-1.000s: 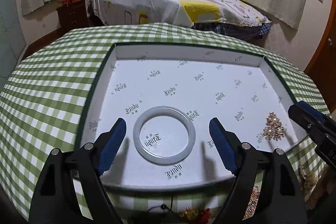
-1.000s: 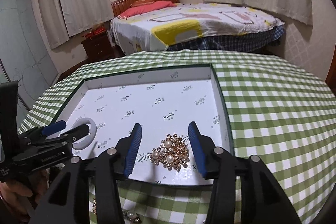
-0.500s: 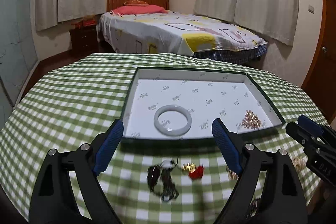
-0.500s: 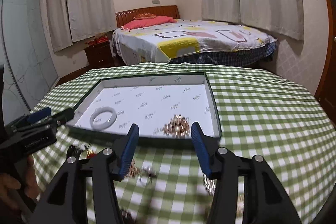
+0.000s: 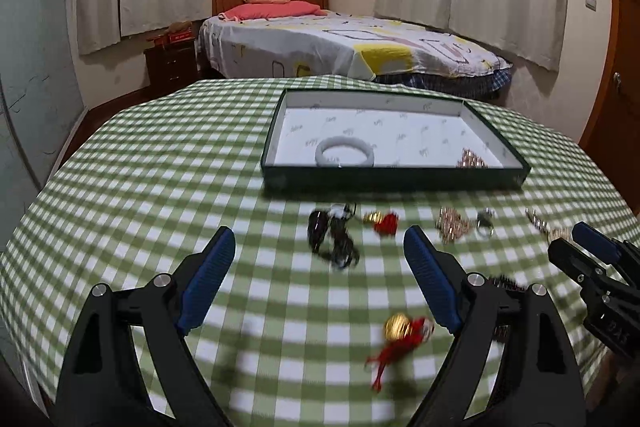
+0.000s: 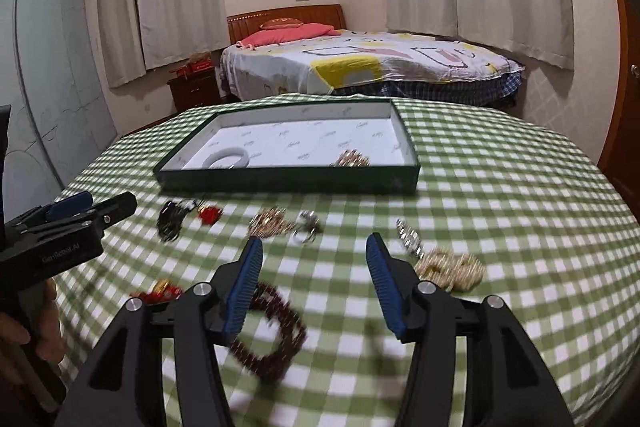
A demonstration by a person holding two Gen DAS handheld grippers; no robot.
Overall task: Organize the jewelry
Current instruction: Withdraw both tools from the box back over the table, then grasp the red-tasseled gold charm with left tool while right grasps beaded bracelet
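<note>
A dark green tray (image 5: 394, 179) with a white lining sits on the checked table. A white bangle (image 5: 345, 155) and a gold brooch (image 5: 472, 161) lie in it. My left gripper (image 5: 318, 247) hovers open and empty over the cloth, with a black cord necklace (image 5: 334, 231) ahead and a red tassel charm (image 5: 400, 337) below. My right gripper (image 6: 315, 247) has nothing between its fingers and its jaws are opening. A dark red bead bracelet (image 6: 276, 331) lies under it. A gold pearl piece (image 6: 452, 267) lies to its right, and a gold cluster (image 6: 272, 221) and a ring (image 6: 306, 227) lie ahead.
The loose jewelry is spread along the near side of the green checked tablecloth (image 5: 160, 187), in front of the tray (image 6: 288, 183). A hand (image 6: 24, 327) holds the left gripper's handle at the left edge. Beyond the table stand a bed (image 5: 340, 43) and a nightstand (image 5: 172, 65).
Both grippers have drawn back from the tray toward the table's near side. The bangle and brooch stay in the tray. The right jaws have spread wider, and loose jewelry has come into view.
</note>
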